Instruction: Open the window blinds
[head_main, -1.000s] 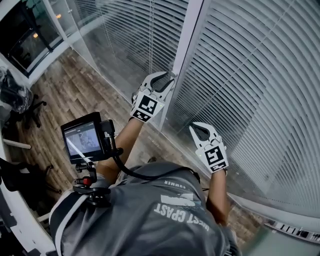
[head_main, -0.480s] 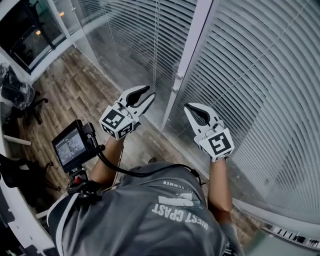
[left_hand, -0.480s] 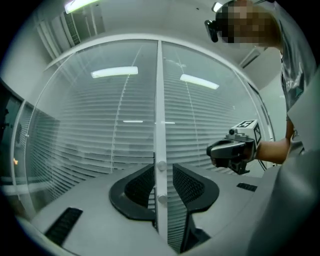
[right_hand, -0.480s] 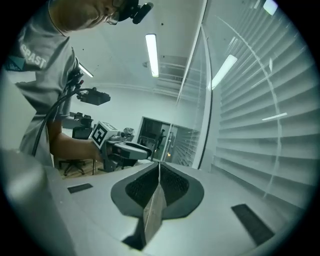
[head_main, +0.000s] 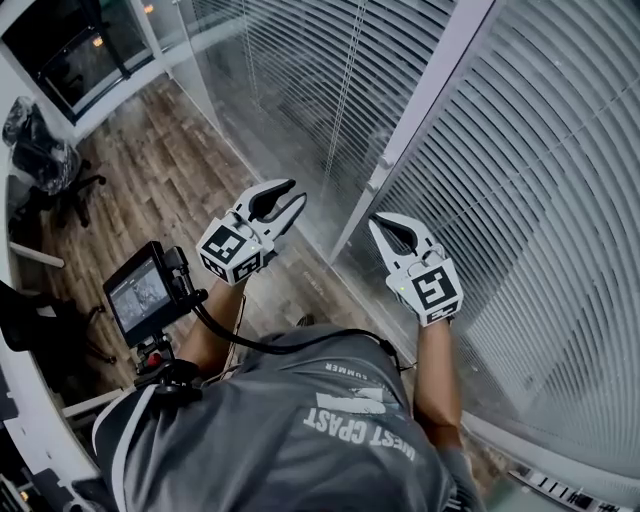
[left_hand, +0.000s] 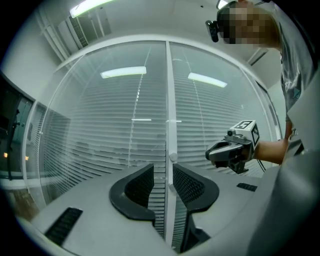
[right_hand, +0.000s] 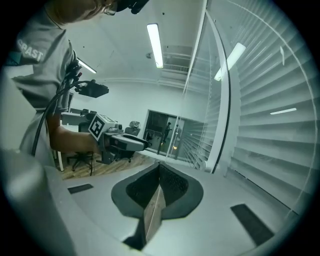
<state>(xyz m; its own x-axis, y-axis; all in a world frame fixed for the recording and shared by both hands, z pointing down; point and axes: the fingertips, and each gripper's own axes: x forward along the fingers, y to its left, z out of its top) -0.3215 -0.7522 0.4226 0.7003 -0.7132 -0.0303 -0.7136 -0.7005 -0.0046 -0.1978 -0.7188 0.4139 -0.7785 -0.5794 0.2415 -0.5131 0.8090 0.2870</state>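
Head view: both grippers are held in the air in front of the window blinds (head_main: 540, 200), touching nothing.

- Left gripper (head_main: 293, 197): jaws spread, nothing between them. In its own view the gap of the left gripper (left_hand: 162, 170) frames the white frame post (left_hand: 170, 100) that divides the two blind panels. The post stands well beyond the pads, with no contact.
- A small round knob (left_hand: 173, 157) sits on the post just above the jaw tips. A second bump lower on the post is partly covered by the right-hand jaw, so I cannot tell what it is.
- Right gripper (head_main: 378, 224): jaws pressed together, empty. In its own view the pads of the right gripper (right_hand: 159, 167) meet at the tip with nothing pinched. It points along the glass, with the blinds (right_hand: 270, 130) on its right.
- The blinds fill the far and right side. The right panel's slats overlap, with no view through. The left panel (head_main: 290, 70) is greyer and full of reflections, so its slat angle is hard to read.
- A thin vertical cord (head_main: 338, 95) hangs in the left panel; I cannot trace its lower end.
- The knob (head_main: 384, 162) lies between the two grippers and farther away.
- A camera monitor (head_main: 140, 293) on a chest mount hides part of the wood floor (head_main: 150, 160).
- The left forearm is partly hidden behind the monitor's arm.
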